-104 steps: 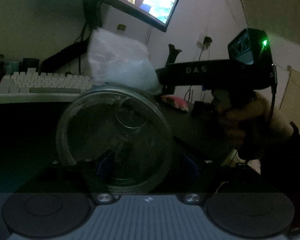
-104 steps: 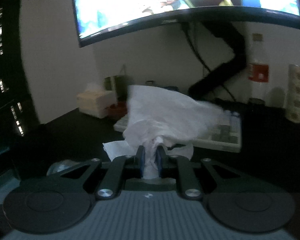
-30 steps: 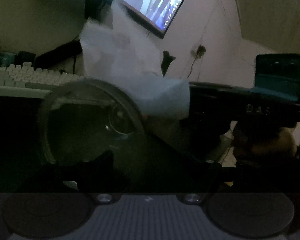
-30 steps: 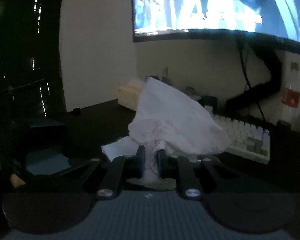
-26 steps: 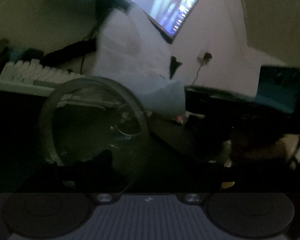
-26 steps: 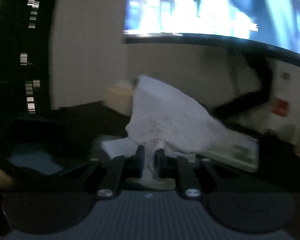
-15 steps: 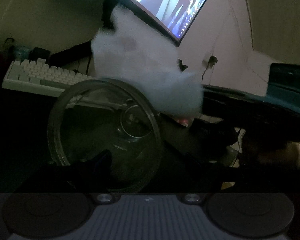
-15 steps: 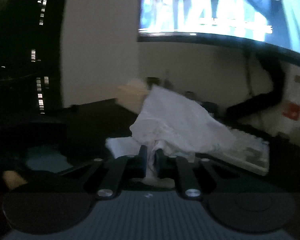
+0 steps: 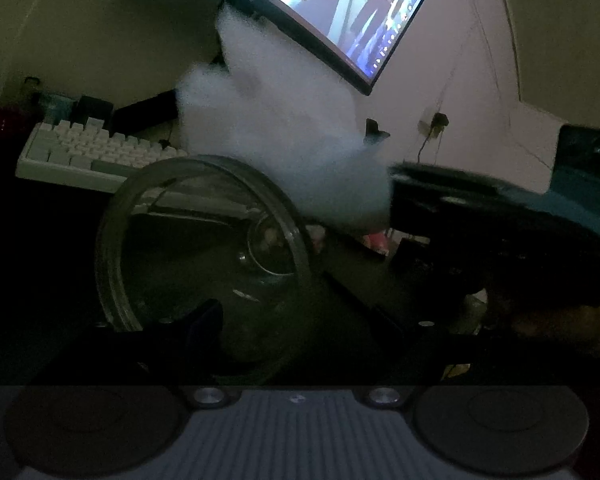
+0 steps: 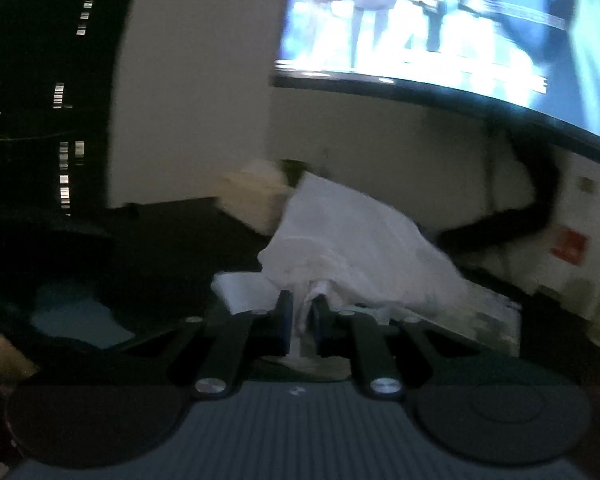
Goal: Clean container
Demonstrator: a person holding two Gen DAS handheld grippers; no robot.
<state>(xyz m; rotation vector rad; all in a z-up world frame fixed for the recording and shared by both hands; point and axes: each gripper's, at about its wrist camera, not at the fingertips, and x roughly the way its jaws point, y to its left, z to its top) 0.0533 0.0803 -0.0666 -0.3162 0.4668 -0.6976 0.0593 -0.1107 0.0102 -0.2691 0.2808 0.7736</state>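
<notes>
A clear round container (image 9: 204, 256) is held off the desk with its open mouth facing the camera in the left wrist view. My left gripper (image 9: 296, 316) is shut on it, jaws wide on either side of its body. A crumpled white tissue (image 9: 284, 136) presses against the container's upper right rim. My right gripper (image 10: 302, 312) is shut on that tissue (image 10: 360, 248), which billows out ahead of the pads. In the left wrist view the right gripper's dark body (image 9: 460, 192) reaches in from the right, its fingertips hidden by the tissue.
A white keyboard (image 9: 96, 152) lies on the dark desk behind the container, under a lit curved monitor (image 9: 340, 12). A tissue box (image 10: 256, 196) and a bottle with a red label (image 10: 568, 248) stand by the wall. A person's hand (image 9: 560, 320) holds the right gripper.
The tissue has shifted a little against the container's upper right rim, and the right wrist view has swung slightly sideways. Both grips are unchanged.
</notes>
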